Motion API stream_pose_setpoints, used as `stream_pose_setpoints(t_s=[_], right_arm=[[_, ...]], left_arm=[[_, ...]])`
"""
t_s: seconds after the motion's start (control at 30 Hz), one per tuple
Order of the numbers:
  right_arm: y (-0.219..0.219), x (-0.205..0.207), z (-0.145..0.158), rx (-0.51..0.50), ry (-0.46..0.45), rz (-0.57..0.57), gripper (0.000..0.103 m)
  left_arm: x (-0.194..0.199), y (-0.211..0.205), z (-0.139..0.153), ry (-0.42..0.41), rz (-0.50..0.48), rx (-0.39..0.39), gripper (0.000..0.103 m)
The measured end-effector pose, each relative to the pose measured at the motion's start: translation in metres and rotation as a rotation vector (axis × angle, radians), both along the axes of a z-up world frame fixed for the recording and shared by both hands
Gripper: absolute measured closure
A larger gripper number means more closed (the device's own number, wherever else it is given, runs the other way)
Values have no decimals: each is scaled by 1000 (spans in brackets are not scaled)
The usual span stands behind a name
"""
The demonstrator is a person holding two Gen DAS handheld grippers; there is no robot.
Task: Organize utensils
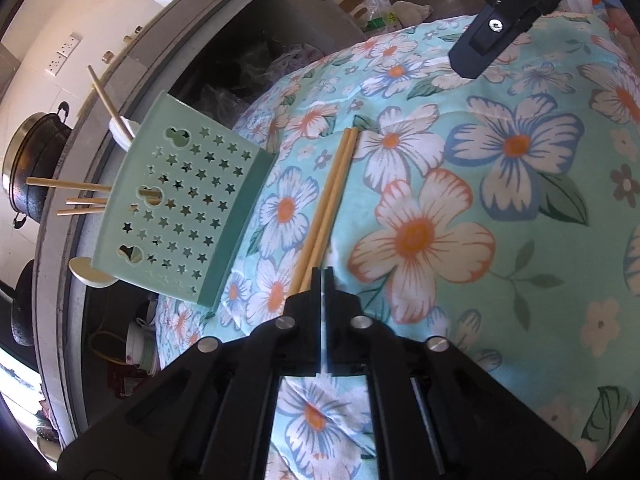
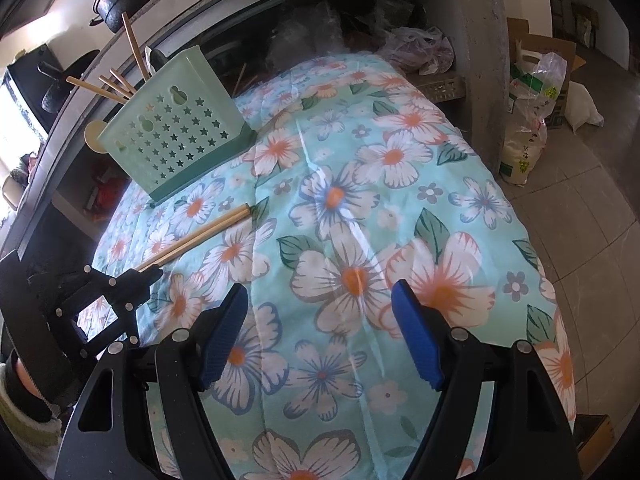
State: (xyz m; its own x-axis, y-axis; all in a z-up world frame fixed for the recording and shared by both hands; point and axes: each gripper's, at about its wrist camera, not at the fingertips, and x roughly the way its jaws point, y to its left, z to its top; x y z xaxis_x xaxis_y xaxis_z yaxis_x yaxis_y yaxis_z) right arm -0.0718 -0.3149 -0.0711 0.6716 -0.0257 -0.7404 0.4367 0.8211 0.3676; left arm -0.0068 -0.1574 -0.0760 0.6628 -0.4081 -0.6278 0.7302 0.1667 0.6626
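Left tongs [image 1: 323, 276] clamped on chopsticks [image 1: 328, 196] at end farthest from caddy [image 1: 176, 200]. Right tongs [image 2: 320, 336] spread, empty. Light, stiff, slippery; likely to pivot.

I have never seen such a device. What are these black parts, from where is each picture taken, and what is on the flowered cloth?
A person holds a two-finger gripper in each hand, and each carries a camera that looks along its fingers. The left camera shows the left gripper, shut on one end of a pair of chopsticks that lies on the floral cloth. The right camera shows the right gripper, with blue pads, open and empty above the cloth. A green holder with star holes stands at the far edge, with more chopsticks and a pale spoon inside.
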Motion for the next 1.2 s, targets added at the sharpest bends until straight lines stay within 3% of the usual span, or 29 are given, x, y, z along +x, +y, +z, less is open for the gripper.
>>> stream_pose_setpoints(t_s=[0.1,0.23,0.3,0.67,0.77,1.03,1.2], right_arm=[[0,0,0,1,-1,1,30],[1,1,0,3,-1,2,30],[1,1,0,4,0,1,30],[-3,0,-2,10,-1,-7,30],[-3,0,-2,12,-4,-7,30],[-3,1,-3,16,-2,-6,30],[-3,1,-3,20,-1,-6,30]], left_arm=[[4,-3,-2,-27,15,7,84],[17,-10,-6,-5,30,16,85],[23,-13,-7,2,32,17,93],[-7,0,9,-114,-26,31,97],[-17,8,17,-78,-35,34,96],[-26,25,22,153,-19,46,88],[-24,29,22,213,-23,42,78]])
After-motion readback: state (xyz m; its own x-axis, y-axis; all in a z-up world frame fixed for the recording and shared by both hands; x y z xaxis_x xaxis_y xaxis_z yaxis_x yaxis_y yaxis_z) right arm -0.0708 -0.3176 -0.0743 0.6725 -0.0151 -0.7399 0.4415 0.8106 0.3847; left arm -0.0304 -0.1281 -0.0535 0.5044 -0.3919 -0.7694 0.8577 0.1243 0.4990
